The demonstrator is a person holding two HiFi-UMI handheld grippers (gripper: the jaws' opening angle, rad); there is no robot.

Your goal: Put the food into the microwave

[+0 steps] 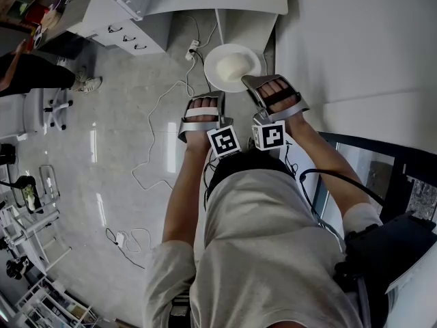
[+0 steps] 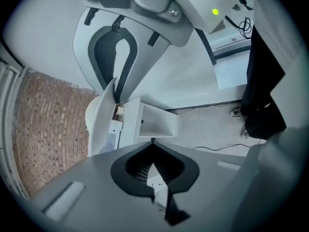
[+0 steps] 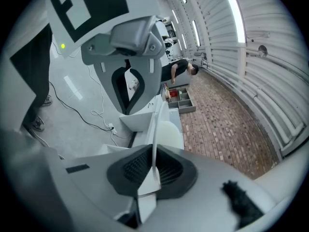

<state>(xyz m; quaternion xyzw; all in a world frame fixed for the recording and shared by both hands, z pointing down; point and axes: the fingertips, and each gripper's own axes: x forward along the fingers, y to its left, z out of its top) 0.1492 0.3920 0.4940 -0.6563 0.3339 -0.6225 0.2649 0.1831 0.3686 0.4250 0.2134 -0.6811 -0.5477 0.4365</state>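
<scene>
The grey floor (image 1: 136, 142) fills most of the head view. At the person's right is a dark-framed unit (image 1: 382, 151) w/ a glass panel, prob. the microwave, though too little shows to be sure. Next in size, the white plate (image 1: 215, 61) hangs in the air out in front of the person, roughly level & well apart from that unit. The right gripper (image 3: 152, 146) has its 2 jaws pinched on the plate's near rim; its own view shows the thin rim running straight up out of the closed pads. The left gripper (image 2: 152, 141) is near the rim w/ jaws together & no part of the plate between them, so 1 grip carries the load. Smallest is the food (image 1: 234, 65), 1 pale rounded lump, bun- or dough-like, resting loose at the plate's centre. The plate looks stiff, smooth & glazed, so prob. slippery at the pads & breakable if dropped. Held by 1 edge, it will tend to lever down on the far side, esp. w/ the weight in the middle. The food looks soft & light, so it could slide or roll if the plate tips, & squeezing it would dent it. The best hold is the rim, not the food: a deep bite there, w/ a 2nd grip on the rim from the left gripper to steady it.
</scene>
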